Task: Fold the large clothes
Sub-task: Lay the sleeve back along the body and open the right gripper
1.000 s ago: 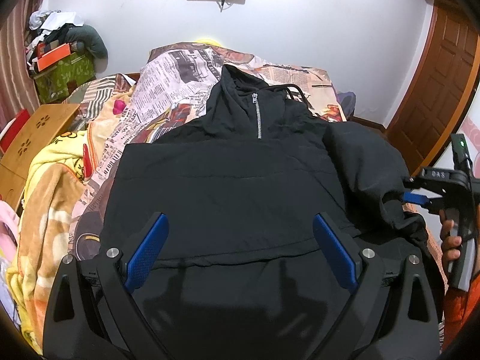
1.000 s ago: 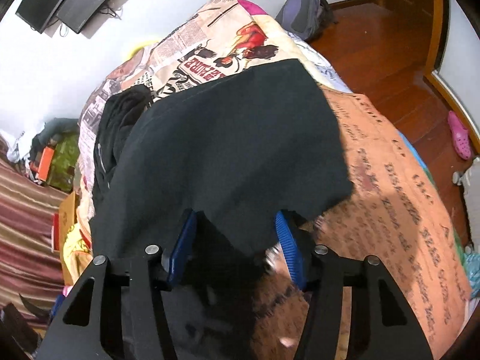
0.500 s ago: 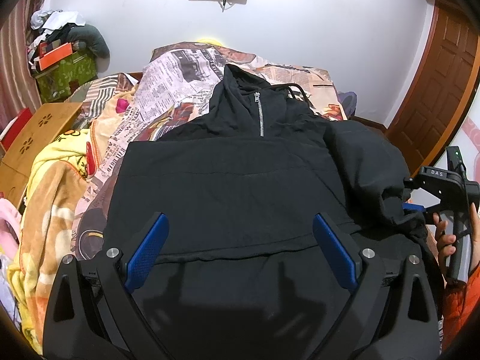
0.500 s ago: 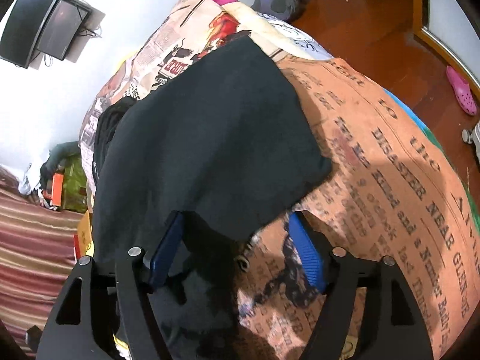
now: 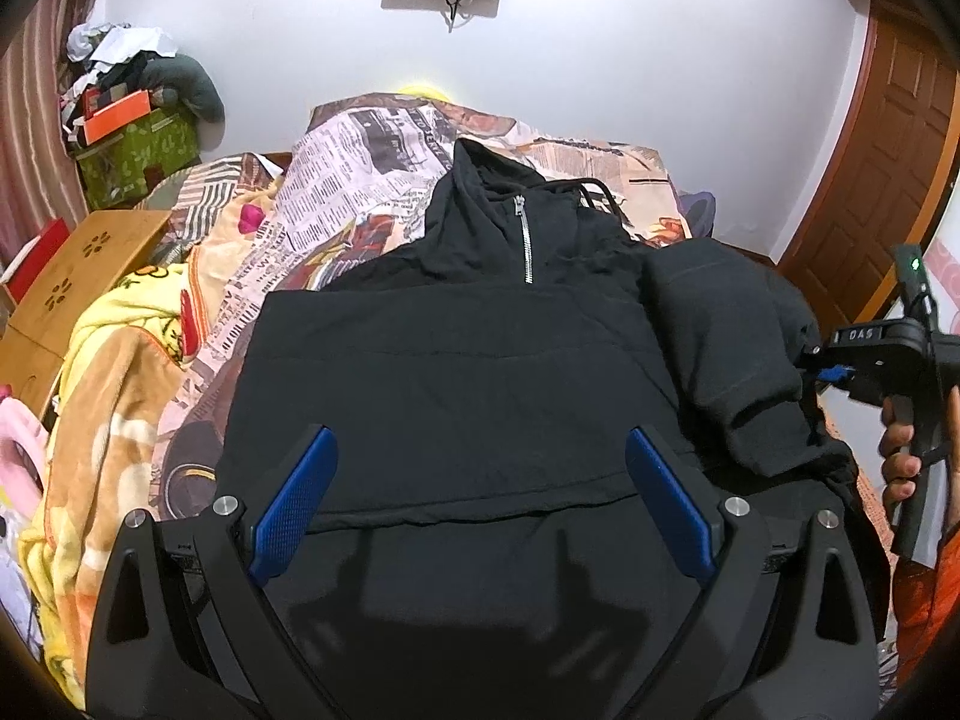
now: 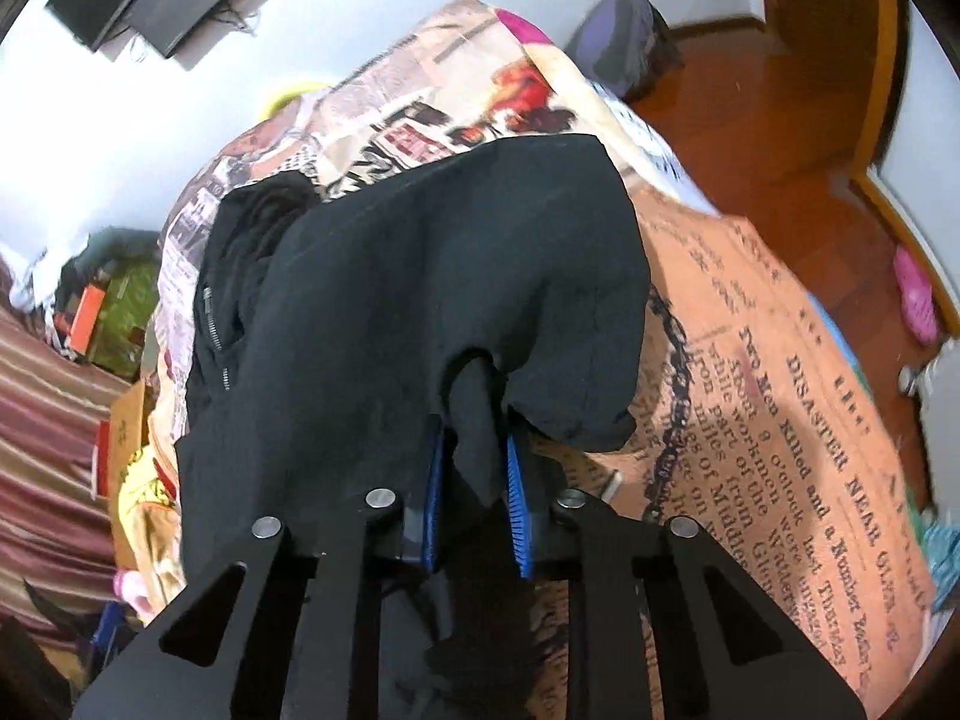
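In the left wrist view the left gripper (image 5: 477, 489) hovers with jaws wide apart above the black hoodie (image 5: 456, 372) spread on the bed (image 5: 372, 138), while in the right wrist view the right gripper (image 6: 474, 480) is clenched on its sleeve (image 6: 480, 300) near the bed's right edge.

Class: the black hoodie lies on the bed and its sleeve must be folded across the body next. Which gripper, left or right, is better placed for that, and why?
The right gripper. Its pads are shut on a fold of the black hoodie at the sleeve, so it can probably carry it across. The left gripper hangs open above the hem, holding nothing.
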The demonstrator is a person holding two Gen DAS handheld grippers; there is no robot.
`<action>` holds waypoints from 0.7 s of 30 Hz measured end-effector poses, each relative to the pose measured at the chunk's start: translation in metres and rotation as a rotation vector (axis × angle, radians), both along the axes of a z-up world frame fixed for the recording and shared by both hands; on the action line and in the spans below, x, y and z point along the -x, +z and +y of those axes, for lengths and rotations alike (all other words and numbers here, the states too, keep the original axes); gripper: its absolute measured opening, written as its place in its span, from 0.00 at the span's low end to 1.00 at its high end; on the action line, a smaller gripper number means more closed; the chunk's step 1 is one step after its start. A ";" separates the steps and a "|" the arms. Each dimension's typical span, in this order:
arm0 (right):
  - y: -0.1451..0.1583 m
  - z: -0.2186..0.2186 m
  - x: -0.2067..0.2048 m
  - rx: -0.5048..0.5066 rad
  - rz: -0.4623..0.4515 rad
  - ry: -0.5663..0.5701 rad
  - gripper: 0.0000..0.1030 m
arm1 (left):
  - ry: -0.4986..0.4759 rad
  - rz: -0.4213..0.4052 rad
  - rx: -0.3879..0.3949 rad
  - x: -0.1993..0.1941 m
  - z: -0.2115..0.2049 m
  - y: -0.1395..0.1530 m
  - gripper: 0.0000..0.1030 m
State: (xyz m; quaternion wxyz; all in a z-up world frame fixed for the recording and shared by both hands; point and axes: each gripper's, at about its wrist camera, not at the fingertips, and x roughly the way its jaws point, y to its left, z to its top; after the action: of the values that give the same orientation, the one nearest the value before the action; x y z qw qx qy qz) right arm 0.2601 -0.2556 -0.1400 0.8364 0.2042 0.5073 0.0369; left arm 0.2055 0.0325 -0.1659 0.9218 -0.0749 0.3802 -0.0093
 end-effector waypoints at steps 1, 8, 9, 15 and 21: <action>0.005 0.005 0.000 0.019 -0.018 0.006 0.15 | 0.000 -0.003 -0.004 0.001 0.000 0.000 0.94; 0.047 0.055 0.017 0.237 -0.190 0.065 0.12 | 0.010 -0.011 -0.001 0.005 0.011 0.002 0.94; 0.055 0.063 0.021 0.264 -0.223 0.079 0.12 | 0.014 -0.012 0.004 0.006 0.013 0.002 0.94; 0.087 0.113 0.033 0.298 -0.347 0.218 0.12 | 0.040 -0.020 0.020 0.011 0.027 0.002 0.94; 0.080 0.163 0.036 0.314 -0.361 0.351 0.12 | 0.072 -0.033 0.024 0.022 0.049 0.004 0.94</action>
State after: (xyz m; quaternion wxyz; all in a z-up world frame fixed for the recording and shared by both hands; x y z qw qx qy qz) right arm 0.2242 -0.0924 -0.0601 0.9153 -0.0285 0.3774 0.1379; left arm 0.1833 0.0819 -0.1616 0.9267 -0.0995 0.3618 0.0182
